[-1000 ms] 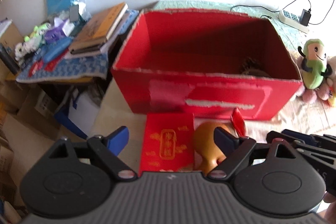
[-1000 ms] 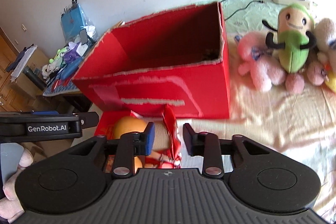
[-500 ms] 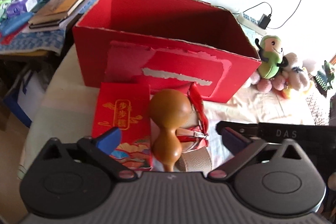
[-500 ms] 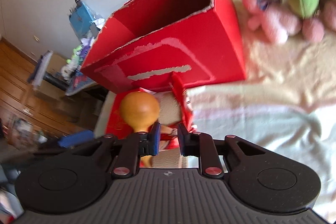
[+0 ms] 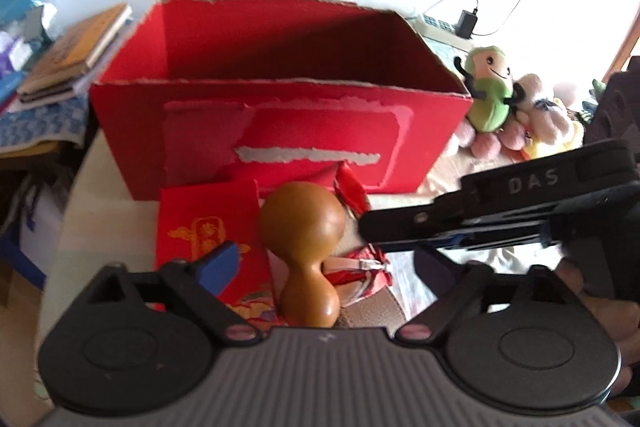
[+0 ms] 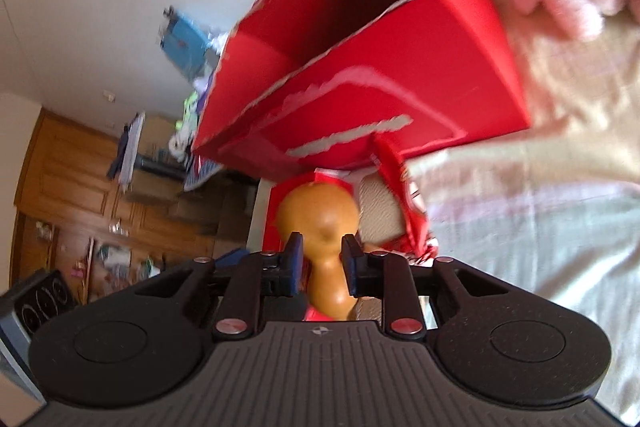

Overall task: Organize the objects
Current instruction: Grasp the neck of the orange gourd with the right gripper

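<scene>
A brown gourd [image 5: 304, 239] lies in front of the open red cardboard box [image 5: 280, 131], between a red envelope [image 5: 208, 239] and a red-and-white wrapped item [image 5: 360, 267]. My left gripper [image 5: 328, 267] is open, its fingers on either side of the gourd's neck without touching. My right gripper [image 6: 322, 259] comes in from the right in the left wrist view [image 5: 480, 223]. Its fingers stand on either side of the gourd [image 6: 320, 227], with narrow gaps on both sides.
Plush toys [image 5: 504, 107] lie right of the box on the cream bedding [image 6: 540, 227]. A side table with stacked books [image 5: 72, 55] stands to the left. A power strip with charger [image 5: 452, 23] lies behind the box. Wooden cabinets [image 6: 80, 187] line the far left.
My right gripper has rolled and swung left over the gourd, its fingers now either side of it. My left gripper has moved closer and stayed open.
</scene>
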Tool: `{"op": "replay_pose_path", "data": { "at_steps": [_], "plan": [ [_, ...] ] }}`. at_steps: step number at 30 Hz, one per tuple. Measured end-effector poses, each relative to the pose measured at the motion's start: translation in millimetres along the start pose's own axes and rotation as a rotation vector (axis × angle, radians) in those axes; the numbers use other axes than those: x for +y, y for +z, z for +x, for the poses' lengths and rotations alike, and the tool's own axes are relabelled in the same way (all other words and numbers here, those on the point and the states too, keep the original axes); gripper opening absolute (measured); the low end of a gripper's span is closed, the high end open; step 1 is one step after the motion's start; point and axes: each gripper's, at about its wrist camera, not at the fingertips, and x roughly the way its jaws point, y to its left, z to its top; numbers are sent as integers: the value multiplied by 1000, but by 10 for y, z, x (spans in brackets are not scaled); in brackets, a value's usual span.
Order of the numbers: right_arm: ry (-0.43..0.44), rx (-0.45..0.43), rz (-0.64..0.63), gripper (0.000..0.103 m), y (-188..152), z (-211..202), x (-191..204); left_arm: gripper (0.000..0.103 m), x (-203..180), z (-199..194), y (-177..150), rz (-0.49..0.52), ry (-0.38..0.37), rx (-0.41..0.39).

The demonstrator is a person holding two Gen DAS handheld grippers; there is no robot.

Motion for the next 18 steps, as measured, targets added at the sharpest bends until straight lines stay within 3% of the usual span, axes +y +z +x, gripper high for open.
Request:
{"op": "replay_pose_path", "data": {
  "at_steps": [5,10,18],
  "plan": [
    [-16,47,-45,31,13,171,91,69,33,136,26,2,-50,34],
    [-32,75,-40,32,55,302,82,66,163,223,45,-17,-79,56],
    [-65,87,-45,43,57,468,87,63,265,363,70,-22,-132,84]
  ]
}}
